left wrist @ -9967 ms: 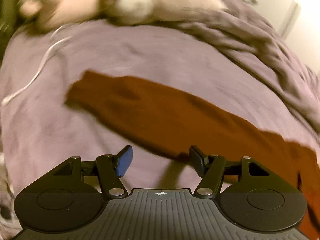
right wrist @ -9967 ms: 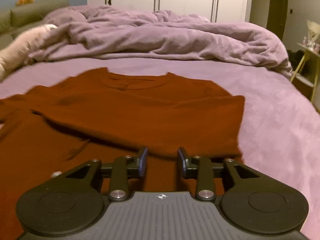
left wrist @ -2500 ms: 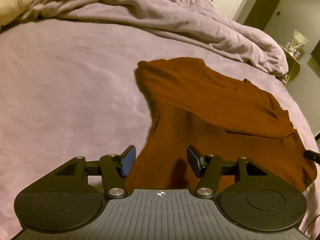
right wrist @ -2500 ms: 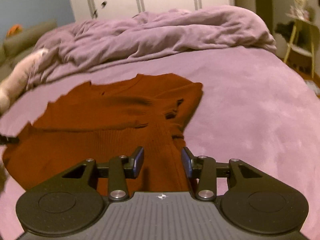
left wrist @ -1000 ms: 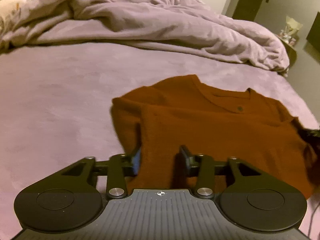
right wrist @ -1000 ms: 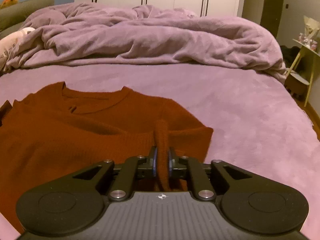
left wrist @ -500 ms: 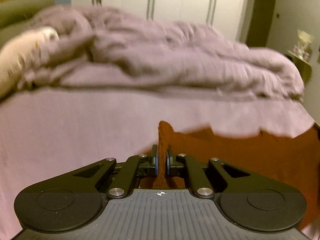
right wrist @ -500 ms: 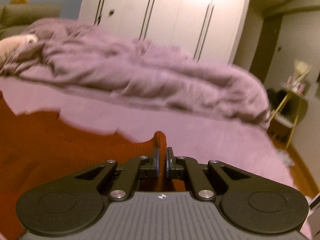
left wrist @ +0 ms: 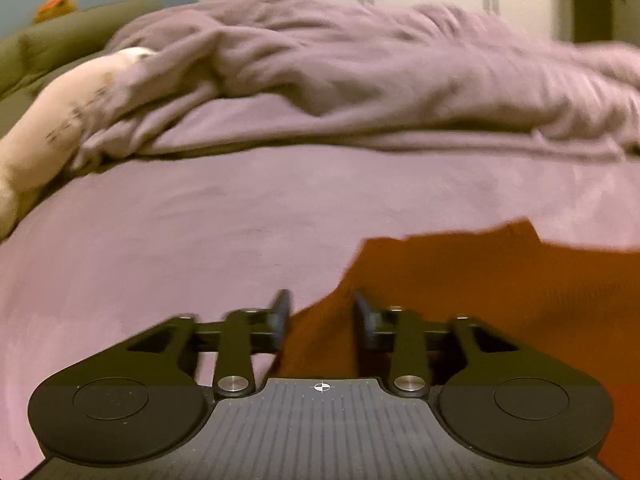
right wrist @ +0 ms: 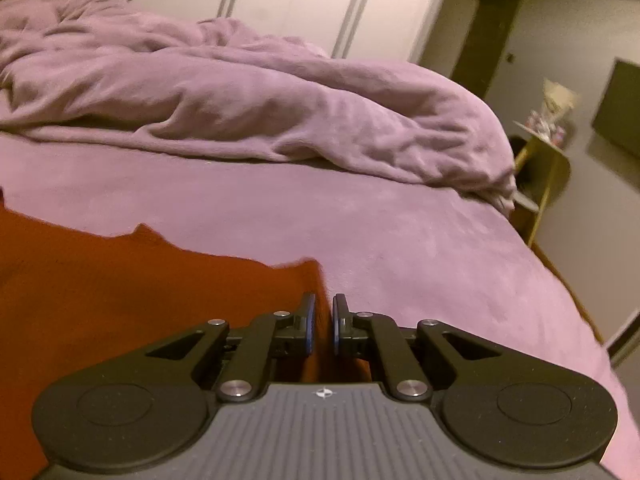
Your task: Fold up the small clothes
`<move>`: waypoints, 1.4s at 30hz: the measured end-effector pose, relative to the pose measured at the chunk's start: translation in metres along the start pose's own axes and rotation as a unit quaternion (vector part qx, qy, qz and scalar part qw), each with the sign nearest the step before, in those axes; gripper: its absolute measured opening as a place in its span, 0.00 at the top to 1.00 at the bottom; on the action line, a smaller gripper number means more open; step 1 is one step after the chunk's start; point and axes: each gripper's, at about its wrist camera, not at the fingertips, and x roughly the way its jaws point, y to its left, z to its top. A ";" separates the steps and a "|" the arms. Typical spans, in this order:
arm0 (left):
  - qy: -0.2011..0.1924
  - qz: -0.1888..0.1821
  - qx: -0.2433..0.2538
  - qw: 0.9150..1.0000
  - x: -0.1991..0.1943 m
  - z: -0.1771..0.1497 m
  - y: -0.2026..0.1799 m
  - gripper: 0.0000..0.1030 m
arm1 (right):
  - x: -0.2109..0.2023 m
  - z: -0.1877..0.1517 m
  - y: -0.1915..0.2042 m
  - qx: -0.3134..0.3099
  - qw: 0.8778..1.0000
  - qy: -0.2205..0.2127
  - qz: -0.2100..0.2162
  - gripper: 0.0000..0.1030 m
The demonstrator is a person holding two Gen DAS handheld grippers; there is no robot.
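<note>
- Your left tongs (left wrist: 320, 316): jaws just sprang apart, rust-brown knit sweater (left wrist: 500, 280) between them, unpinched.
- Your right tongs (right wrist: 323, 326): pressed together on the sweater's corner.
- Sweater lies on the mauve bed (left wrist: 180, 220), near edge, below the rumpled duvet (right wrist: 260, 100).

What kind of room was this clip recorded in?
Most likely a bedroom: a bed with a purple sheet, a rumpled purple duvet, and tall white wardrobe doors behind.
</note>
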 end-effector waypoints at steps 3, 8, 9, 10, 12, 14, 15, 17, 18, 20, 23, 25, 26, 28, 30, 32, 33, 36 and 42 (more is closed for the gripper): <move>-0.047 -0.013 -0.025 0.999 -0.031 0.005 0.009 0.46 | -0.020 0.003 -0.012 0.028 0.999 -0.029 -0.003 0.85; -0.039 -0.120 -0.039 0.991 -0.055 0.003 -0.024 0.12 | -0.056 0.004 0.026 0.054 0.984 -0.048 0.162 0.71; -0.020 -0.130 -0.039 0.990 -0.052 -0.004 -0.033 0.12 | -0.059 0.001 0.040 0.048 0.978 -0.043 0.198 0.68; -0.002 -0.135 -0.034 0.990 -0.047 -0.011 -0.040 0.12 | -0.062 -0.005 0.056 0.034 0.974 -0.040 0.221 0.67; 0.018 -0.121 -0.008 0.992 -0.038 -0.026 -0.052 0.11 | -0.063 -0.018 0.077 -0.004 0.976 -0.038 0.213 0.65; -0.003 -0.105 0.017 0.994 -0.034 -0.040 -0.054 0.05 | -0.059 -0.031 0.081 -0.035 0.981 -0.041 0.186 0.64; -0.014 -0.096 0.021 0.995 -0.034 -0.043 -0.049 0.05 | -0.058 -0.035 0.074 -0.042 0.984 -0.042 0.170 0.63; -0.002 -0.095 -0.007 0.995 -0.033 -0.043 -0.030 0.05 | -0.053 -0.040 0.046 -0.023 0.990 -0.039 0.130 0.60; 0.005 -0.097 -0.027 0.995 -0.031 -0.042 -0.019 0.05 | -0.049 -0.043 0.029 -0.015 0.993 -0.038 0.114 0.58; 0.010 -0.069 -0.050 0.996 -0.037 -0.044 0.002 0.05 | -0.043 -0.053 -0.004 0.007 0.997 -0.026 0.075 0.60; 0.022 -0.058 -0.076 0.995 -0.051 -0.049 0.038 0.05 | -0.051 -0.061 -0.049 0.044 0.998 -0.015 0.036 0.57; 0.040 -0.053 -0.101 0.993 -0.063 -0.055 0.063 0.06 | -0.064 -0.066 -0.063 0.050 0.998 -0.009 0.022 0.57; 0.048 -0.065 -0.120 0.990 -0.070 -0.059 0.077 0.06 | -0.074 -0.068 -0.068 0.061 0.998 -0.010 0.032 0.57; 0.079 -0.090 -0.144 0.982 -0.080 -0.068 0.097 0.06 | -0.098 -0.074 -0.069 0.061 0.996 -0.014 0.056 0.57; 0.098 -0.124 -0.159 0.974 -0.086 -0.075 0.111 0.07 | -0.119 -0.078 -0.061 0.060 0.994 -0.018 0.092 0.58; 0.116 -0.163 -0.175 0.964 -0.087 -0.080 0.116 0.08 | -0.133 -0.078 -0.049 0.064 0.989 -0.008 0.134 0.61; 0.124 -0.180 -0.184 0.958 -0.087 -0.082 0.118 0.10 | -0.138 -0.079 -0.041 0.066 0.985 0.000 0.160 0.65; 0.142 -0.219 -0.198 0.945 -0.080 -0.083 0.114 0.16 | -0.148 -0.079 -0.010 0.055 0.973 0.011 0.222 0.78; 0.149 -0.256 -0.225 0.928 -0.059 -0.078 0.105 0.27 | -0.159 -0.074 0.047 0.035 0.958 0.031 0.284 0.91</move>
